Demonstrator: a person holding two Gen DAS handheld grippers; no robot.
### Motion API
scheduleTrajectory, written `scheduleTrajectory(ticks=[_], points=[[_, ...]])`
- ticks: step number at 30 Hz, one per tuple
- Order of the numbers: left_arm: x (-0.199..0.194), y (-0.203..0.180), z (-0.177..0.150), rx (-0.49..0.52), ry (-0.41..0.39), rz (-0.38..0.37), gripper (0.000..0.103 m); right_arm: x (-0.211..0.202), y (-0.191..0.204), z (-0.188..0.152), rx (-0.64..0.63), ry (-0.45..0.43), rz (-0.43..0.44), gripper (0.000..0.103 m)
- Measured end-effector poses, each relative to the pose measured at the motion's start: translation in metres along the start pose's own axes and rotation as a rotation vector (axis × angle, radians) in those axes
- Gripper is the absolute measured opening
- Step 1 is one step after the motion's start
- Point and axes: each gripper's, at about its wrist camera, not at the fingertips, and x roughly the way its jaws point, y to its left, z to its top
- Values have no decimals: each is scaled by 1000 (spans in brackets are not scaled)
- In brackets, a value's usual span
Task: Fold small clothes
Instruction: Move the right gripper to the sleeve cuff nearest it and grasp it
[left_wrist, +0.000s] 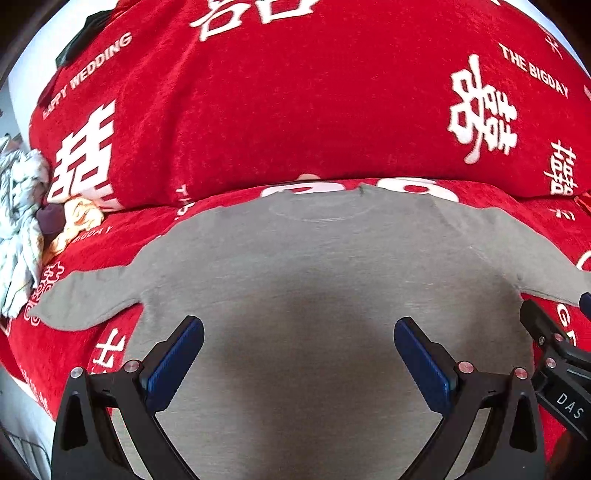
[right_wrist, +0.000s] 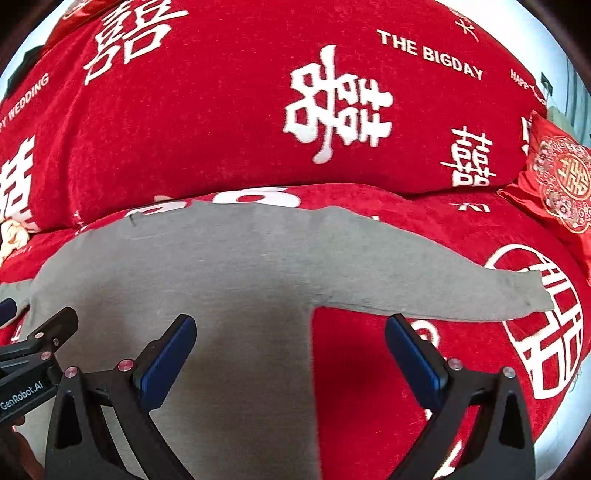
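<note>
Grey shirt (left_wrist: 303, 266) lies flat, back up, on the red blanket (left_wrist: 258, 110), sleeves spread so I can fold them in first. My left gripper (left_wrist: 299, 350) hovers over the shirt's middle, jaws wide apart, holding nothing. My right gripper (right_wrist: 290, 347) is also spread and empty, straddling the shirt's right side edge below the right sleeve (right_wrist: 461, 291), likely staged to pinch that edge. Count: one shirt, two sleeves out, two grippers. Left of the shirt, past the left sleeve (left_wrist: 85, 299), sits one crumpled pile of clothes (left_wrist: 26, 221), probably the queue. Right of the shirt, one embroidered red cushion (right_wrist: 561, 181).
</note>
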Motion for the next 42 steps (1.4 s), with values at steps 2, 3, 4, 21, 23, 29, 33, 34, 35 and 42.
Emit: scheduleTrajectory(ticks=[2, 3, 4, 21, 23, 29, 33, 34, 35, 42], points=[[0, -9, 2, 15, 2, -7, 103, -1, -6, 1, 1, -6, -13, 102], [-1, -15, 3, 27, 1, -9, 103, -1, -8, 1, 3, -8, -19, 102], [-1, -18, 3, 32, 1, -9, 103, -2, -13, 2, 7, -10, -25, 102], [2, -93, 18, 133, 21, -57, 103, 11, -113, 5, 163, 28, -117, 102], [4, -101, 18, 141, 28, -64, 103, 14, -128, 4, 183, 32, -137, 102], [11, -121, 17, 169, 41, -72, 103, 23, -184, 0, 274, 56, -196, 102], [17, -131, 16, 176, 54, -75, 103, 32, -222, -6, 342, 81, -243, 102], [19, -133, 16, 177, 58, -74, 103, 37, -232, -7, 361, 94, -242, 102], [21, -134, 16, 180, 61, -73, 103, 42, -240, -8, 377, 105, -237, 102], [29, -137, 15, 185, 77, -57, 103, 78, -305, 0, 592, 123, -96, 102]])
